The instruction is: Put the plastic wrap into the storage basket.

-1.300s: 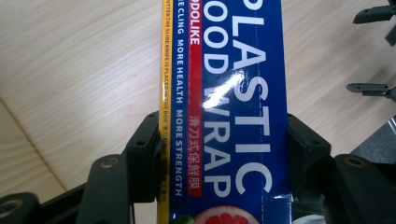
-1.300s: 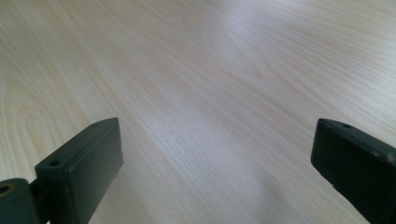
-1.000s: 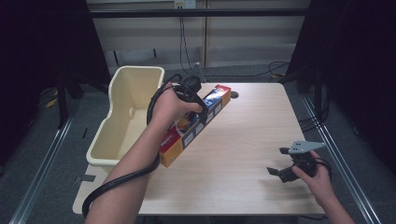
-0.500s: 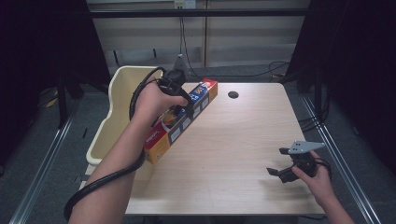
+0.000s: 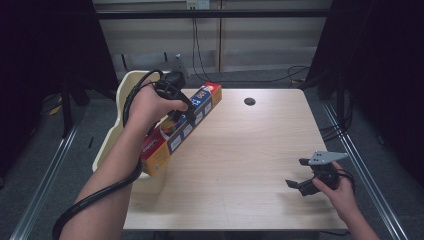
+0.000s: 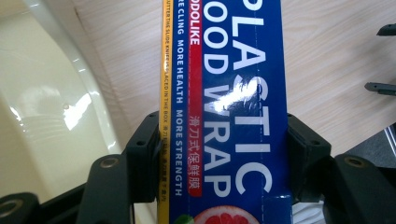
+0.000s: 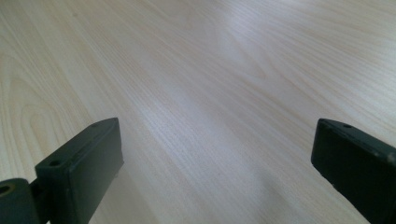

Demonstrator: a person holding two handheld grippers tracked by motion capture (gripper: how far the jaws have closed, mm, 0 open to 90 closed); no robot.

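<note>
A long box of plastic food wrap (image 5: 181,129), blue, red and orange, hangs tilted over the table's left edge, its low end above the cream bin (image 5: 111,145). My left gripper (image 5: 183,107) is shut on the box near its middle; in the left gripper view both black pads press the sides of the blue box (image 6: 224,93), with the bin (image 6: 42,93) below at the left. My right gripper (image 5: 299,174) rests open low over the table's front right, held in a hand. Its two jaws (image 7: 219,172) stand wide apart over bare wood with nothing between them.
The light wooden table (image 5: 250,150) has a dark cable hole (image 5: 249,101) near its far edge. The cream bin stands off the table's left side. Metal rails and cables run along the floor at both sides and behind.
My left gripper has carried the box leftward and a little up, from over the table's middle left to above the bin's edge. The right gripper has stayed put.
</note>
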